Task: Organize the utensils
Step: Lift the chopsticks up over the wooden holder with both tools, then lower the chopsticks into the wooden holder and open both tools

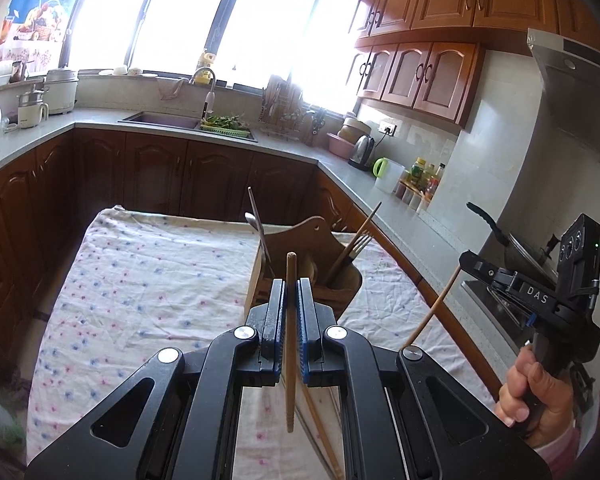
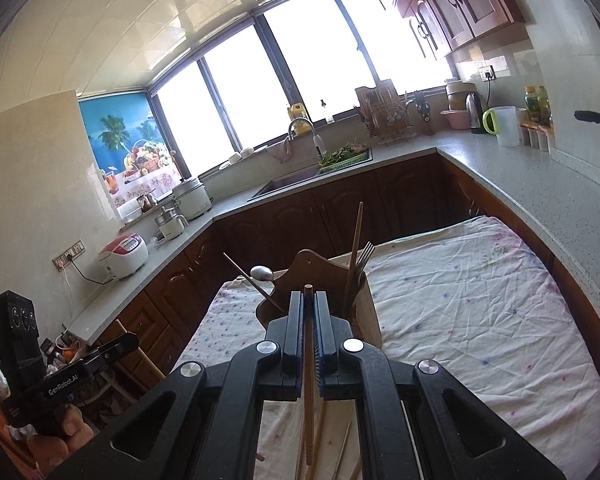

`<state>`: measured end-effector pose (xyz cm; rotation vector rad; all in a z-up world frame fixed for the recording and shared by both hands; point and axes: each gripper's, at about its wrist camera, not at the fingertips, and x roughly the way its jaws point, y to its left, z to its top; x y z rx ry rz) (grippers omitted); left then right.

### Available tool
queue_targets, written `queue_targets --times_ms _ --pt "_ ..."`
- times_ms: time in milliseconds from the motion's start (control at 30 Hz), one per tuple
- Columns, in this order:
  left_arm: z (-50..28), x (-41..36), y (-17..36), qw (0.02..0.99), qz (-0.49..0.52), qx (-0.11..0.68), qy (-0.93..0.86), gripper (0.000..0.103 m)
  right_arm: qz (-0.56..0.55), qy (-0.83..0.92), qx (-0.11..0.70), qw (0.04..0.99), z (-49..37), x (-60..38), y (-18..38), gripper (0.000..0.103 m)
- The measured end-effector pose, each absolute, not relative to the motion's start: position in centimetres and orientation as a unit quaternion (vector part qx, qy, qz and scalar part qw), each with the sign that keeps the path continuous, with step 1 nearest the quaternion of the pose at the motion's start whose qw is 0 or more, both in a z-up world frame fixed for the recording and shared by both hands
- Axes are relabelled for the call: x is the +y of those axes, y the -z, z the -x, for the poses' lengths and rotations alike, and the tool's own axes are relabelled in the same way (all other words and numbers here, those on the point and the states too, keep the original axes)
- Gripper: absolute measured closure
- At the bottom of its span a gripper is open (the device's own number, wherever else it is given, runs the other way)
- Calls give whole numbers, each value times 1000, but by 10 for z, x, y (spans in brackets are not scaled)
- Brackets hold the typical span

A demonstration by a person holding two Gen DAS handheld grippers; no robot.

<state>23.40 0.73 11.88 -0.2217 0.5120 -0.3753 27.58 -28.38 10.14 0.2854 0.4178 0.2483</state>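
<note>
A wooden chopstick (image 1: 291,344) is clenched upright in the jaws of the left gripper (image 1: 291,292); another chopstick (image 2: 309,364) is clenched by the right gripper (image 2: 309,308). Both are held above the cloth-covered bench (image 1: 148,280), near the wooden utensil holder (image 1: 300,256).

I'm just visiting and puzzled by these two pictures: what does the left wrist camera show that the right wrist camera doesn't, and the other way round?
Only the left wrist view shows the range hood and the right gripper's tracker box. Only the right wrist view shows the pink-lidded rice cooker and tiled ceiling. Both show the wooden utensil holder with a fork and spoon, the floral cloth, the sink, and each gripper, left and right, clamping a wooden chopstick.
</note>
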Motion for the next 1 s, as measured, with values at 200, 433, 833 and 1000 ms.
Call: queue_targets --times_ms 200,433,833,1000 --pt "-256 5 -151 955 108 207 182 98 -143 -115 161 970 -295 -290 -136 99" --pt "-295 3 -188 966 115 149 175 98 -145 -93 110 979 -331 -299 -175 99" --pt "-348 -1 -156 974 140 128 126 98 -125 -60 118 983 -375 -299 -138 99" --pt "-354 11 -149 973 159 123 112 98 -130 -61 133 981 -383 -298 -113 99"
